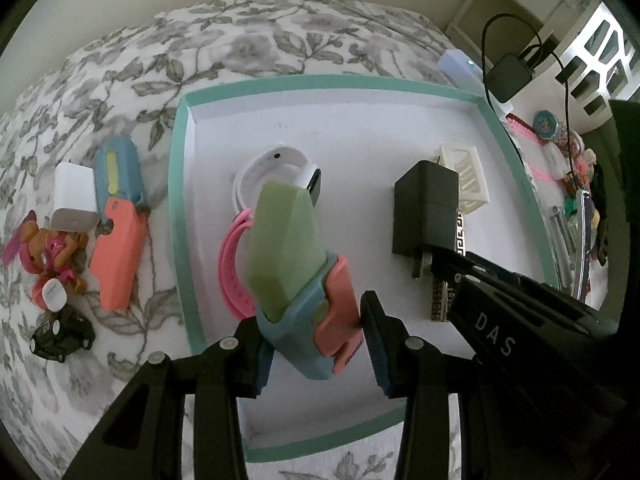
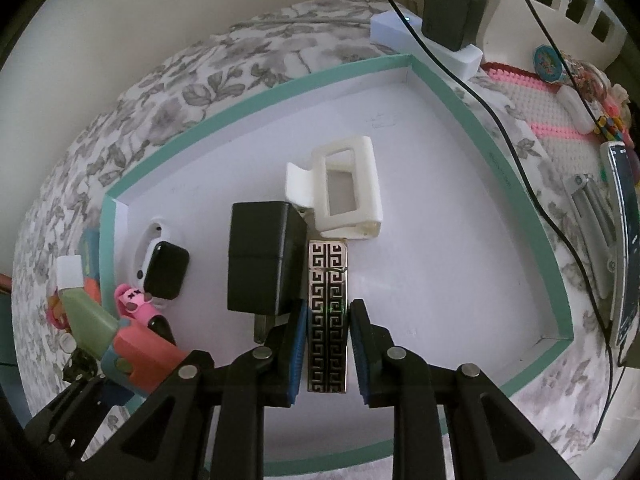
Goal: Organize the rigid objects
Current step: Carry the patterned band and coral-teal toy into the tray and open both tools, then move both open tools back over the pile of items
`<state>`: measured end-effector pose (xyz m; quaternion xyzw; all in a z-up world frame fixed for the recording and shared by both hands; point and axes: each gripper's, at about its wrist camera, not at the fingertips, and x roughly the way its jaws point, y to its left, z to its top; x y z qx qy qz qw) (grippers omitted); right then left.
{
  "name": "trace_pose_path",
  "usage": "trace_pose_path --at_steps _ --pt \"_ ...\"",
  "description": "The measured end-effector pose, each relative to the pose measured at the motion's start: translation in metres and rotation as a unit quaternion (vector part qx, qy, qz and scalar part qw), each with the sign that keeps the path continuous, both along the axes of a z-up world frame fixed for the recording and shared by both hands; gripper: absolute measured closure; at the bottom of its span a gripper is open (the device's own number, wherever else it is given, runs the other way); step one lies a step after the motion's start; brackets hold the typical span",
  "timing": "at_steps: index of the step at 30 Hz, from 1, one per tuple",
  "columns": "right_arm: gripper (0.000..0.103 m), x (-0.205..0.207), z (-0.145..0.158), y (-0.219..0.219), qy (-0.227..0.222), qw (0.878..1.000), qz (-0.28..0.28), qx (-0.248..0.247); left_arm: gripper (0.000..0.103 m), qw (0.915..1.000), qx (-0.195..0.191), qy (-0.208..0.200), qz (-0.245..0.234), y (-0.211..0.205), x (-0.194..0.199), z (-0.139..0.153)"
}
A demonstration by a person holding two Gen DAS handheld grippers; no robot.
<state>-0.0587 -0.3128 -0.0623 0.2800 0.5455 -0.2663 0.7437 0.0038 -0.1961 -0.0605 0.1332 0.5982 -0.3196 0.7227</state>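
1. Tray (image 1: 180, 184): shallow, white floor, teal rim, lying on a bedspread (image 1: 248, 40) printed with grey flowers.
2. Left gripper (image 1: 316, 340): clamped on a toy knife (image 1: 296, 264) with a green blade, blue body and coral grip; both pads pressed on the handle end. The knife was held above the tray's left half, blade pointing away from the camera.
3. Right gripper (image 2: 328, 344): closed on a patterned lighter (image 2: 327, 312), silver with a black key-fret design. The lighter stood over the tray floor, just beside a black charger; whether its far end touched the floor cannot be told.
4. Black charger (image 2: 264, 260): plug adapter lying flat in the tray, prongs toward the camera, left of the lighter.
5. White clip (image 2: 348, 188): openwork plastic piece in the tray, just beyond the charger and lighter.
6. White smartwatch (image 2: 164, 268): dark face, at the tray's left side, with a pink watch (image 1: 236, 264) near it.
7. Outside the tray, on the left: a second toy knife (image 1: 120, 216), a white adapter (image 1: 74, 188), a puppy figure (image 1: 56, 252) and a small black car (image 1: 60, 336).
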Motion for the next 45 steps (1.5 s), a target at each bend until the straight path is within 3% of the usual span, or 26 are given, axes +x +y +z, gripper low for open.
trace_pose_path --at_steps 6,14,19,25,27,29,30,31,35,37,40,42,45 --pt "0.076 0.003 0.011 0.003 -0.004 1.0 0.006 -0.017 0.056 1.0 -0.001 0.005 0.0 0.003 0.0 0.005" --pt "0.076 0.002 0.049 0.01 -0.052 0.997 0.008 -0.061 0.052 0.9993 -0.028 -0.019 0.018 0.019 0.004 0.031" --pt "0.076 0.001 0.067 0.014 -0.078 0.994 0.007 -0.082 0.052 0.9965 -0.033 -0.047 0.061 0.039 0.017 0.045" --pt "0.076 0.005 0.062 0.016 -0.069 0.994 0.017 -0.078 0.05 0.9885 -0.021 -0.072 0.132 0.068 0.039 0.053" --pt "0.076 0.007 0.06 0.018 -0.064 0.994 0.025 -0.08 0.039 0.9847 -0.016 -0.075 0.157 0.078 0.044 0.054" --pt "0.065 0.011 0.06 0.022 -0.06 0.994 0.035 -0.084 0.038 0.9804 -0.005 -0.085 0.178 0.088 0.049 0.054" --pt "0.051 0.012 0.059 0.025 -0.058 0.994 0.04 -0.086 0.037 0.9783 0.002 -0.092 0.186 0.092 0.052 0.055" --pt "0.044 0.014 0.059 0.027 -0.058 0.993 0.046 -0.087 0.036 0.9758 0.011 -0.099 0.195 0.097 0.055 0.055" --pt "0.041 0.019 0.06 0.035 -0.057 0.992 0.064 -0.095 0.021 0.9657 0.029 -0.113 0.232 0.119 0.067 0.053" --pt "0.033 0.023 0.059 0.041 -0.053 0.991 0.073 -0.103 0.021 0.961 0.035 -0.118 0.247 0.131 0.072 0.053" --pt "0.031 0.03 0.056 0.05 -0.053 0.99 0.092 -0.098 0.02 0.9544 0.046 -0.123 0.268 0.147 0.08 0.05" --pt "0.025 0.034 0.054 0.057 -0.055 0.989 0.1 -0.093 0.009 0.9494 0.052 -0.124 0.284 0.161 0.085 0.049" --pt "0.019 0.04 0.053 0.066 -0.059 0.988 0.112 -0.092 0.009 0.9414 0.06 -0.13 0.305 0.181 0.093 0.048"
